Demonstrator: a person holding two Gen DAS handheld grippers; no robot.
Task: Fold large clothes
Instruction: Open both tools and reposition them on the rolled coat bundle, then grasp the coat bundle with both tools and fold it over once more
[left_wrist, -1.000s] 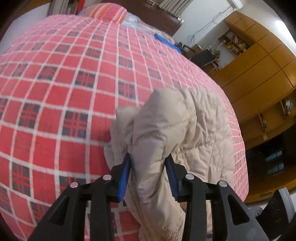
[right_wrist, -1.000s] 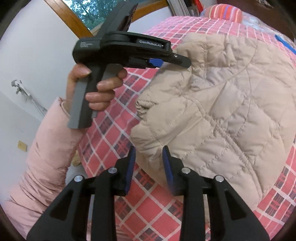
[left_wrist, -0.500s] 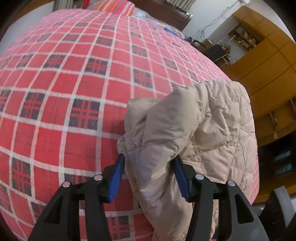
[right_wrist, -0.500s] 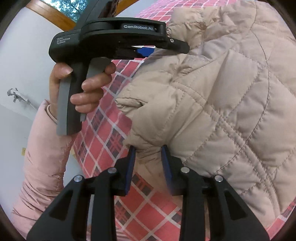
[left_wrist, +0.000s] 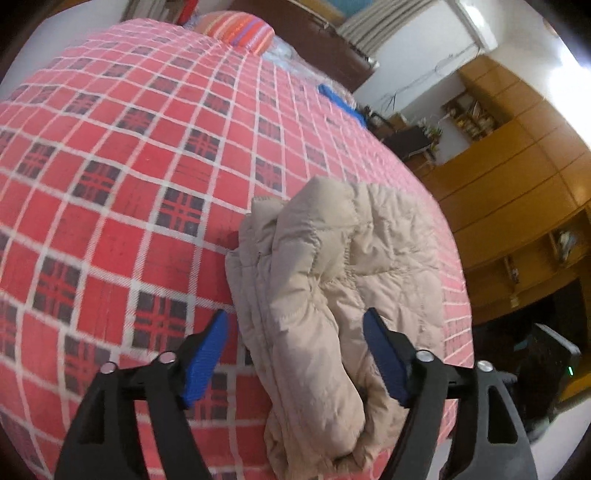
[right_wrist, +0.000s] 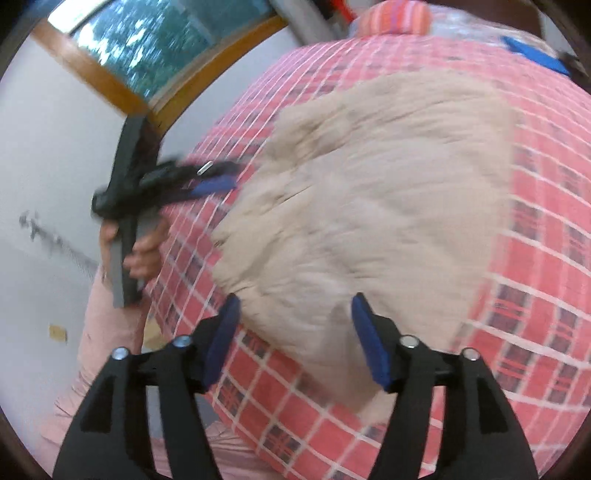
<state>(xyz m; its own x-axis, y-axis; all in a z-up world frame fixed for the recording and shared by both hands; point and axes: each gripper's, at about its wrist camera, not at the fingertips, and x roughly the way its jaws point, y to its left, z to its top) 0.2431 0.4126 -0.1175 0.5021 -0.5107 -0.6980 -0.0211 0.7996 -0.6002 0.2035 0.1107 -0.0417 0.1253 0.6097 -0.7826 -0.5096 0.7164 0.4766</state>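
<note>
**Left wrist view: both claws spread wide, jacket lying folded on the bed**

Left wrist camera gives me the sharper look. My left gripper (left_wrist: 295, 354) has its jaws spread wide, the blue pads (left_wrist: 205, 360) standing off either side of the beige quilted jacket (left_wrist: 332, 295) without touching it that I can see. Nothing is clamped. The jacket sits bunched into a folded bundle near the close edge of the bed, on the red checked bedspread (left_wrist: 129, 166), its layered edges stacked along the side facing the left pad. Past it, at the far end of the bed, I can see a striped pillow (left_wrist: 236, 31) and a strip of blue fabric (left_wrist: 340, 101). Wooden cabinets (left_wrist: 517, 184) fill the wall on the right.

From the right wrist camera the picture is smeared by motion blur, so I read it loosely. My right gripper (right_wrist: 293, 332) is also wide open and grips nothing; the jacket's near edge lies between and just beyond its pads. The jacket spreads across the bedspread as a broad, rounded mound. To the left, a hand (right_wrist: 142, 251) in a pink sleeve (right_wrist: 107, 325) holds the other gripper's handle beside the bed edge, its jaws pointing toward the jacket. A wood-framed window (right_wrist: 155, 44) shows above it.
</note>
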